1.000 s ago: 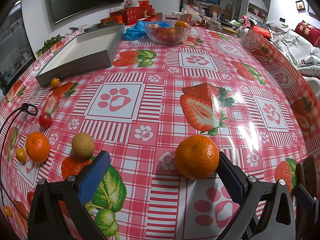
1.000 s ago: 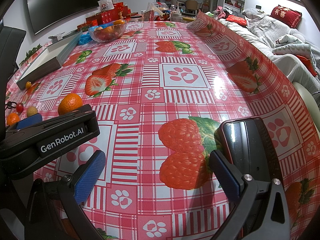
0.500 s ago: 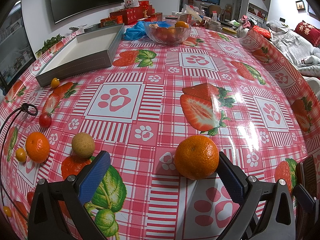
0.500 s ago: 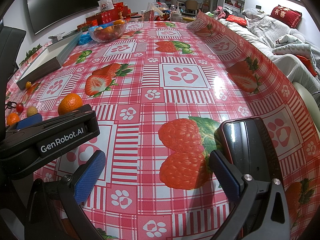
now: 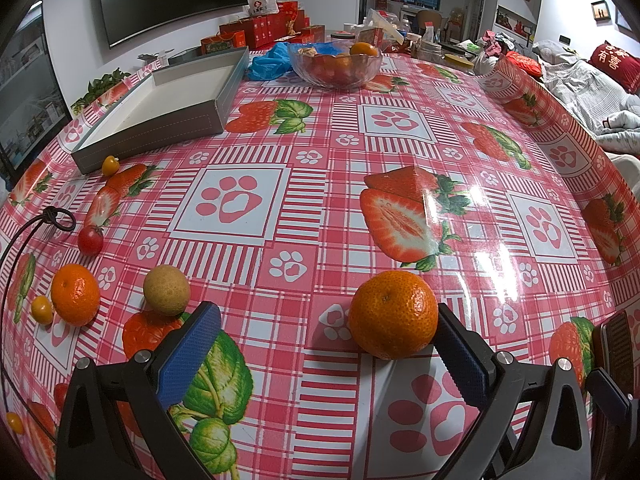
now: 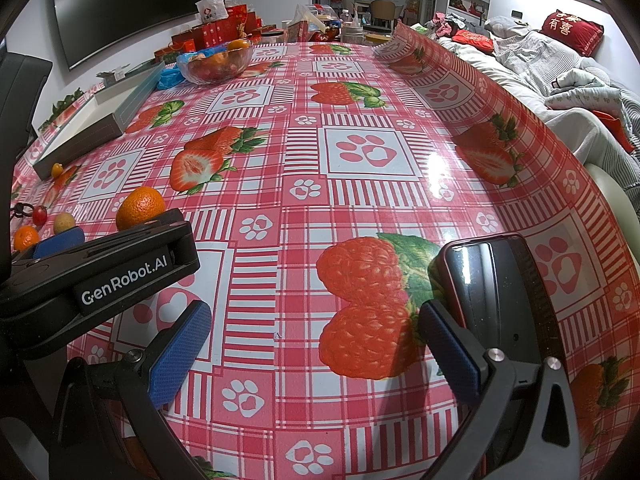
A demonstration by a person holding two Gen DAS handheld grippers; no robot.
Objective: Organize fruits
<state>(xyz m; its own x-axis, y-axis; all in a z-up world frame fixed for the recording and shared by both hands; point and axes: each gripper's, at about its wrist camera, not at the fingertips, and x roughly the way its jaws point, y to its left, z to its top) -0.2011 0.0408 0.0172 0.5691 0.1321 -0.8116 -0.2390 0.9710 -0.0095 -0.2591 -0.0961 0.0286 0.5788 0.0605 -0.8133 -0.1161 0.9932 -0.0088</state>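
A large tangerine [image 5: 393, 314] rests on the tablecloth just ahead of my left gripper [image 5: 326, 344], close against the right finger's tip. The left gripper is open and holds nothing. To its left lie a brown longan [image 5: 166, 290], a smaller tangerine [image 5: 75, 294], a cherry tomato [image 5: 90, 241] and small yellow-orange fruits [image 5: 41, 309]. An empty grey tray [image 5: 168, 120] and a glass bowl [image 5: 335, 65] of fruit stand further back. My right gripper [image 6: 316, 344] is open over bare tablecloth; the left gripper's body [image 6: 100, 276] shows at its left, the large tangerine [image 6: 140, 208] behind it.
A black phone [image 6: 494, 292] lies by the right gripper's right finger. A black cord [image 5: 36, 232] loops at the table's left edge. Red boxes, a blue bag [image 5: 270, 62] and jars crowd the far end. The tablecloth curls up at the right edge [image 6: 452, 76], beside a sofa.
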